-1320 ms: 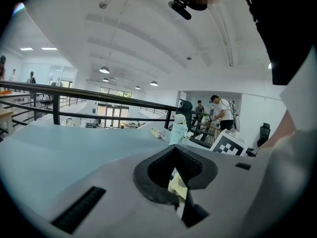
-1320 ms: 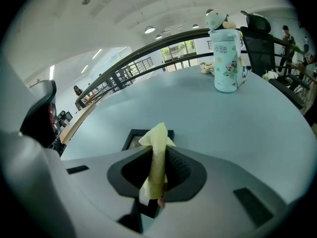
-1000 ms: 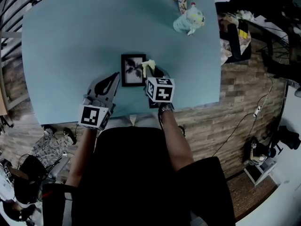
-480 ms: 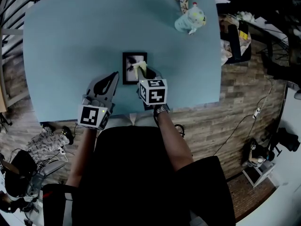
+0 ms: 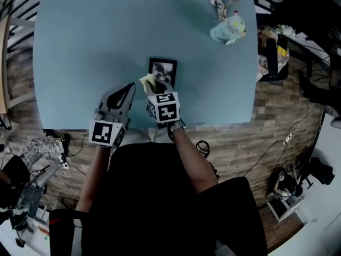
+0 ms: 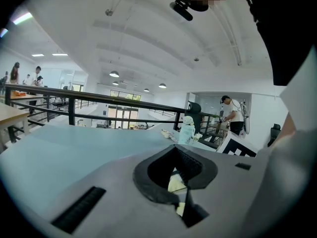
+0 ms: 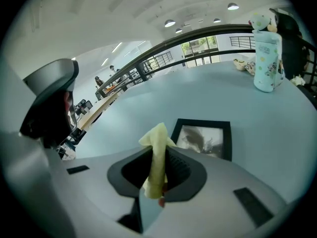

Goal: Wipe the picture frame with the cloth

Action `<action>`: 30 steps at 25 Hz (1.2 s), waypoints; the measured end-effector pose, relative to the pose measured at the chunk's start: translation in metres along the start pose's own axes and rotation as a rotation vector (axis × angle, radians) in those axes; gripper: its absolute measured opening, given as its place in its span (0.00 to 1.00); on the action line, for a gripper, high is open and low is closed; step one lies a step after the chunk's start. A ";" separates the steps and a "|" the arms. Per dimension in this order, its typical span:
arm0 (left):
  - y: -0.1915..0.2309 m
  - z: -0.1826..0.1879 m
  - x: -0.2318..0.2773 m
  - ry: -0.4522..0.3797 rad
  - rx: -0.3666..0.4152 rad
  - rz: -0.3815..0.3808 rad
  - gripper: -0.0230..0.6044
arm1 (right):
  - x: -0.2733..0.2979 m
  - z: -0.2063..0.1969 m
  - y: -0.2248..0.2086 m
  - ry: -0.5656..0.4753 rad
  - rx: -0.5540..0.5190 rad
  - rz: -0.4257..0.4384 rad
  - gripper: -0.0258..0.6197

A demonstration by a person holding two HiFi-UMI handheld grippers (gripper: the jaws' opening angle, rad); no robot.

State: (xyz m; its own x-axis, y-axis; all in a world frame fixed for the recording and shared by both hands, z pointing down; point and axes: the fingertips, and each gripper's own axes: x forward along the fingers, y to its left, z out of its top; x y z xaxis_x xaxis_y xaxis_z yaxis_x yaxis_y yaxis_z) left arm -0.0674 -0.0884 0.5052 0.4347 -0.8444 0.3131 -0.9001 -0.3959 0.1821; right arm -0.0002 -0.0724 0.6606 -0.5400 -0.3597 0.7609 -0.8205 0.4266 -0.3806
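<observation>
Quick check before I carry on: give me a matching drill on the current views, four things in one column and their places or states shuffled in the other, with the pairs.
Things
1. cloth
2. picture frame
3. bottle
4. left gripper

Places or states
A. stands upright near the far right corner of the table
B. jaws together, holding nothing
C. lies flat on the table, just beyond the cloth
D. pinched between the jaws of the right gripper

Pairs: 1-D, 2-C, 3-A, 4-B
</observation>
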 end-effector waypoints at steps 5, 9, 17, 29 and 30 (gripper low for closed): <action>0.010 0.000 -0.009 0.007 -0.019 0.031 0.03 | 0.011 -0.002 0.011 0.024 -0.023 0.020 0.13; 0.016 -0.003 -0.014 0.011 -0.022 0.045 0.03 | 0.017 -0.006 0.014 0.041 -0.031 0.025 0.13; 0.014 -0.002 -0.009 0.010 -0.016 0.024 0.03 | 0.014 -0.005 0.009 0.030 -0.016 0.014 0.13; -0.007 -0.001 0.006 0.020 -0.001 -0.031 0.03 | -0.001 -0.017 -0.021 0.027 0.042 -0.037 0.13; -0.008 -0.001 0.007 0.021 0.001 -0.034 0.03 | -0.002 -0.018 -0.023 0.025 0.044 -0.040 0.13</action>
State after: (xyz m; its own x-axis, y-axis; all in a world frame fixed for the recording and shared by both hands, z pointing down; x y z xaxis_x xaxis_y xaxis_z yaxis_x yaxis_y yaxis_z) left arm -0.0567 -0.0905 0.5071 0.4658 -0.8225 0.3264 -0.8847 -0.4246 0.1926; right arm 0.0232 -0.0665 0.6769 -0.5023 -0.3542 0.7888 -0.8489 0.3754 -0.3720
